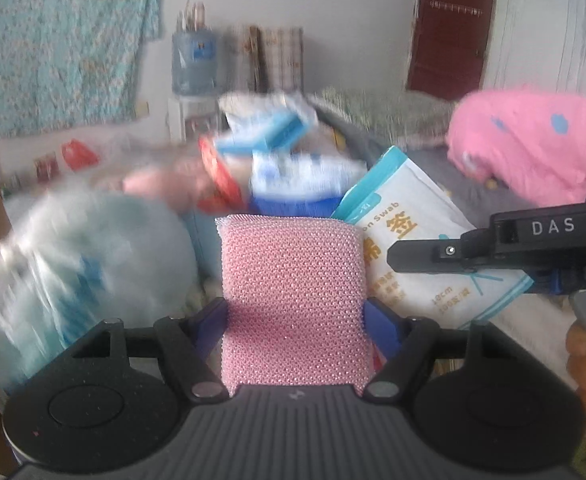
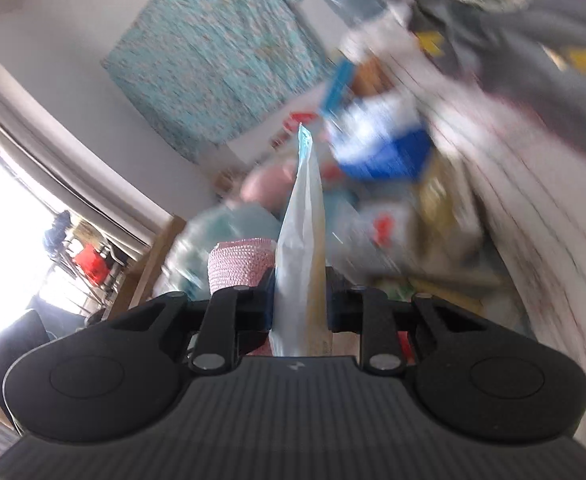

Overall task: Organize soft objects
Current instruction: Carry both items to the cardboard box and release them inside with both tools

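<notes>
My left gripper (image 1: 295,316) is shut on a pink mesh sponge (image 1: 293,292), which stands upright between its blue pads. My right gripper (image 2: 300,300) is shut on a white and teal cotton swab packet (image 2: 303,240), seen edge-on. In the left wrist view the same packet (image 1: 409,248) sits just right of the sponge, with the right gripper (image 1: 433,256) clamped on it from the right. The sponge also shows in the right wrist view (image 2: 239,266), left of the packet.
A blurred heap of soft packs lies behind: a pale plastic bag (image 1: 81,264), a blue and white pack (image 1: 297,188), a pink plush item (image 1: 161,184). A pink spotted quilt (image 1: 533,144) lies on the bed at right. A water bottle (image 1: 193,60) stands by the wall.
</notes>
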Demonstrator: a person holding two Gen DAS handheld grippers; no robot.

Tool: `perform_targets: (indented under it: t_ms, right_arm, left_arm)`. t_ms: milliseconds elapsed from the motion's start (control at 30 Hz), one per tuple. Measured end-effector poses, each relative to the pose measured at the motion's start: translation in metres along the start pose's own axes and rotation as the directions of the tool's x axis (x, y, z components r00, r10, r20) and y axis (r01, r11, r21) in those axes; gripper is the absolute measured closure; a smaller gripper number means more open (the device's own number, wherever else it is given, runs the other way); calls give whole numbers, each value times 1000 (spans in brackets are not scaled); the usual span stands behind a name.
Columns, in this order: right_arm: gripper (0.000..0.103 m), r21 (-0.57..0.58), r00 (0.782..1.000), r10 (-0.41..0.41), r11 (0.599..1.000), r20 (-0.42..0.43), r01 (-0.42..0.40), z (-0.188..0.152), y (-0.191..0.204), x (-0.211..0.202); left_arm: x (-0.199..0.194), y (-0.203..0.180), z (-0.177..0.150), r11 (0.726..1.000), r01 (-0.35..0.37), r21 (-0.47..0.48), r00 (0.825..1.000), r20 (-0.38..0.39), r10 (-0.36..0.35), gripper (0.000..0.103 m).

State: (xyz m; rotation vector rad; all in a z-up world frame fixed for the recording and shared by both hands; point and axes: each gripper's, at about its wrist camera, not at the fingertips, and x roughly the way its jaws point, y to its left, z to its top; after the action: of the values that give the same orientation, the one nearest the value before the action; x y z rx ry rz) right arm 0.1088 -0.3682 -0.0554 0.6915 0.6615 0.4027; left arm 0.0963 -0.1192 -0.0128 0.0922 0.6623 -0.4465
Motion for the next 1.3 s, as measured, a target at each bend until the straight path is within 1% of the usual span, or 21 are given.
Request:
perform_targets:
  t_ms: [67, 167, 267, 333, 400, 467, 533, 633, 700, 767, 867, 900, 967, 1033, 1067, 1133, 1233, 1300]
  right_arm:
    - [81, -20, 999, 39, 999, 14, -39, 16, 14, 4]
    - [81, -64, 993, 120, 991, 17, -119, 38, 43, 19]
    - [81, -88, 974, 225, 970, -22, -226, 60, 79, 49]
    - [81, -98, 955, 288, 951, -69, -293, 70, 105, 73]
    - [81, -102, 934, 333, 932, -129, -347, 76, 134, 104]
    - [81, -88, 907, 370, 916, -200, -392, 76, 165, 140]
    - [81, -60, 882, 386, 908, -272, -416, 74, 195, 181]
    - [81, -26, 854, 372, 912, -364, -408, 64, 235, 240]
    - [81, -16, 844, 341, 924, -415, -382, 53, 259, 276]
    - [81, -17, 835, 300, 938, -462, -346, 42, 278, 312]
    - [81, -17, 820, 230, 960, -524, -281, 24, 299, 365]
    - [81, -26, 820, 208, 965, -533, -261, 18, 305, 376]
    - [81, -53, 825, 150, 976, -546, -212, 7, 314, 401]
    - [81, -56, 822, 115, 983, -557, -176, -1, 320, 424]
    - [81, -57, 821, 102, 985, -561, -161, -4, 321, 432]
    - [80, -64, 817, 85, 987, -570, -147, -12, 325, 449]
    - [79, -67, 812, 74, 988, -579, -138, -21, 324, 462]
    - [79, -72, 812, 60, 990, -580, -125, -25, 323, 471]
  left_arm:
    - [-11, 6, 18, 999, -34, -2, 999, 41, 34, 28]
    - [-34, 23, 42, 994, -106, -10, 990, 87, 107, 27]
    - [-57, 54, 60, 984, -166, -63, 980, 105, 172, 27]
    - [-73, 81, 68, 969, -219, -110, 968, 102, 231, 27]
    - [-87, 106, 73, 948, -287, -137, 948, 99, 302, 26]
    - [-99, 134, 74, 916, -368, -158, 919, 86, 384, 26]
    - [-108, 164, 75, 887, -425, -182, 896, 54, 441, 26]
    - [-109, 216, 77, 848, -479, -228, 873, -25, 487, 26]
    - [-102, 253, 74, 820, -517, -247, 855, -105, 507, 26]
    - [-88, 291, 69, 787, -560, -259, 828, -194, 526, 26]
    - [-64, 337, 62, 748, -607, -266, 791, -294, 537, 26]
    - [-56, 354, 61, 733, -624, -270, 776, -323, 541, 26]
    - [-37, 374, 59, 716, -655, -244, 746, -363, 559, 26]
    - [-31, 395, 51, 700, -674, -234, 723, -400, 563, 26]
    - [-33, 399, 43, 695, -680, -233, 717, -410, 564, 26]
    - [-29, 410, 39, 686, -694, -220, 700, -427, 572, 26]
    - [-26, 416, 32, 686, -701, -196, 690, -429, 583, 25]
    - [-20, 415, 26, 679, -714, -172, 673, -434, 598, 24]
